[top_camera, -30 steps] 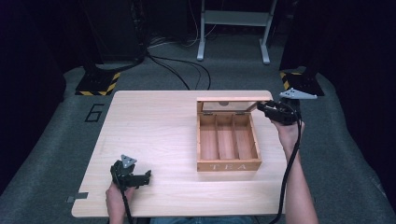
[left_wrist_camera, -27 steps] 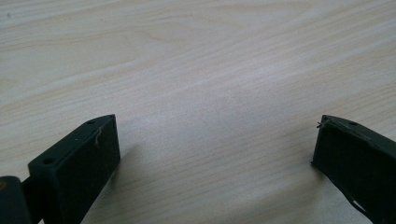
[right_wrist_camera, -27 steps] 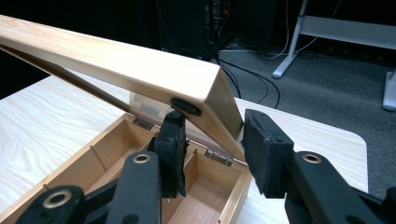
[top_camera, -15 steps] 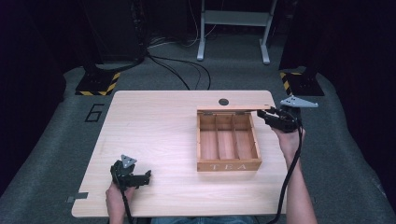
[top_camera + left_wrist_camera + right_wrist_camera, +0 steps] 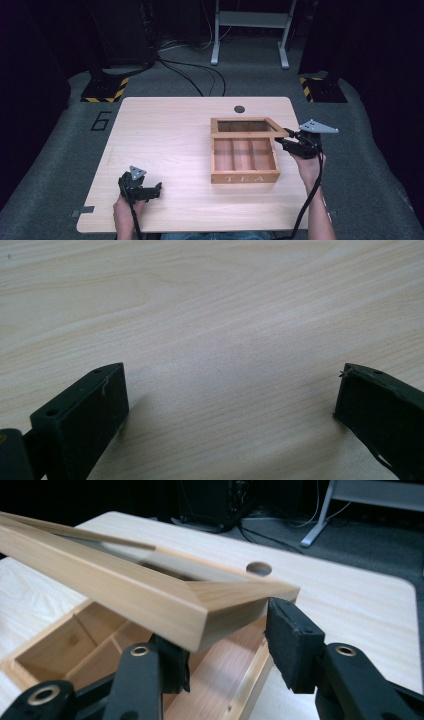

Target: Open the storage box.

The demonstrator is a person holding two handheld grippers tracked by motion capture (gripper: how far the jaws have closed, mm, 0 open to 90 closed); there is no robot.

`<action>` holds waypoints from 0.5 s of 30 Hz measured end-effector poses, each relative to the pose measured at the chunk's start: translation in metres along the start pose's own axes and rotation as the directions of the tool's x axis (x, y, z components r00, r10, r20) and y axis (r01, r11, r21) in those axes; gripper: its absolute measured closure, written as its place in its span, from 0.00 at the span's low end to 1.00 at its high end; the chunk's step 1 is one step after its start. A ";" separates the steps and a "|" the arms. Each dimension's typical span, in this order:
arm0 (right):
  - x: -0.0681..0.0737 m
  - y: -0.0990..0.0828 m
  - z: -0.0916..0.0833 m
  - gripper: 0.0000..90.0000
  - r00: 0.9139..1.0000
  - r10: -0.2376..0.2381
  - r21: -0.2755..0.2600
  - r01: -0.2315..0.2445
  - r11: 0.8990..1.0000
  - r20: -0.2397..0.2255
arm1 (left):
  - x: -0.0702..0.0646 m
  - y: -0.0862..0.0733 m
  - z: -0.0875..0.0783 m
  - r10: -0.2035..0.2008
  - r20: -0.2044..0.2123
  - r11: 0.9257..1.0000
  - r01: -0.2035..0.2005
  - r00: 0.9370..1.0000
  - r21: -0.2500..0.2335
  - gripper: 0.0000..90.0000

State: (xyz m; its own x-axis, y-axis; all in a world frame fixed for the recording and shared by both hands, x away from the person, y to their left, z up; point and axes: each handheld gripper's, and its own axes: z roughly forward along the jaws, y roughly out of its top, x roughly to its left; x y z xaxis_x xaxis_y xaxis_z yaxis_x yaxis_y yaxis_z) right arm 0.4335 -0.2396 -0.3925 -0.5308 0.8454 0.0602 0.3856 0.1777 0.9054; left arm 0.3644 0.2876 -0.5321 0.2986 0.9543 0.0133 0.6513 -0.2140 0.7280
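A wooden tea box (image 5: 245,177) with three compartments stands right of the table's middle. Its hinged, window-framed lid (image 5: 242,134) slants partway up over the back of the box. My right gripper (image 5: 281,142) is at the lid's right front corner. In the right gripper view that corner (image 5: 220,605) sits between the pads (image 5: 292,635). The jaws have just been opening, the corner still between them and the lid still off the box (image 5: 65,650). My left gripper (image 5: 156,190) rests low at the table's front left, jaws wide apart over bare wood (image 5: 225,365).
The pale wooden table (image 5: 165,140) has a round cable hole (image 5: 239,108) near its back edge. Behind it are dark floor, cables, yellow-and-black striped bases (image 5: 102,90) and a grey stand (image 5: 250,20). The right gripper's cable (image 5: 310,195) runs along the forearm.
The lid has swung from standing at the back of the box to slanting forward over it. The right gripper came forward and down with it. The left gripper stayed put.
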 end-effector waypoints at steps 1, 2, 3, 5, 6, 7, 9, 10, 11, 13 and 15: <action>0.000 0.000 0.000 0.59 1.000 0.000 0.000 0.000 1.000 0.000 | 0.000 0.000 0.000 0.000 0.000 1.000 0.000 1.000 0.000 0.00; 0.001 -0.008 0.000 0.59 1.000 0.010 0.007 -0.010 1.000 -0.004 | 0.000 0.000 0.000 0.001 -0.001 1.000 -0.001 1.000 0.001 0.00; 0.001 -0.012 0.001 0.58 1.000 0.022 0.018 -0.022 1.000 -0.008 | 0.000 0.000 0.000 0.000 -0.001 1.000 0.000 1.000 -0.001 0.00; 0.001 -0.015 0.002 0.58 1.000 0.022 0.024 -0.021 0.999 -0.013 | 0.000 0.000 0.000 0.001 -0.001 1.000 -0.001 1.000 -0.001 0.00; 0.002 -0.023 0.004 0.58 0.999 0.033 0.034 -0.033 0.999 -0.013 | 0.000 0.000 0.000 -0.001 -0.001 1.000 0.001 1.000 -0.001 0.00; 0.003 -0.027 0.004 0.57 0.999 0.041 0.040 -0.041 0.998 -0.016 | 0.000 0.000 0.000 0.001 -0.002 1.000 -0.001 1.000 0.000 0.00; 0.003 -0.033 0.005 0.57 0.999 0.046 0.046 -0.045 0.998 -0.021 | 0.001 0.000 -0.001 0.002 0.007 1.000 -0.002 1.000 0.010 0.00; 0.003 -0.036 0.006 0.57 0.998 0.054 0.042 -0.053 0.998 -0.023 | 0.000 0.000 0.000 0.000 0.004 1.000 0.000 1.000 0.004 0.00; 0.004 -0.038 0.006 0.57 0.998 0.054 0.045 -0.053 0.998 -0.021 | 0.000 0.000 0.000 0.001 0.005 1.000 -0.001 1.000 0.007 0.00; 0.005 -0.043 0.006 0.56 0.998 0.063 0.046 -0.062 0.997 -0.022 | 0.000 0.000 0.000 0.000 -0.001 1.000 0.000 1.000 0.001 0.00; 0.006 -0.048 0.006 0.56 0.997 0.069 0.057 -0.068 0.996 -0.022 | 0.001 0.000 -0.001 0.001 0.007 1.000 -0.001 1.000 0.010 0.00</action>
State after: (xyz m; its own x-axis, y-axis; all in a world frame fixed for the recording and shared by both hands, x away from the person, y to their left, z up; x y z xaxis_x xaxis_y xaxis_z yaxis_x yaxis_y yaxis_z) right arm 0.4165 -0.2401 -0.4382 -0.5192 0.8445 0.1317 0.4632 0.1486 0.8737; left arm 0.3644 0.2882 -0.5314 0.3039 0.9527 0.0090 0.6584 -0.2169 0.7208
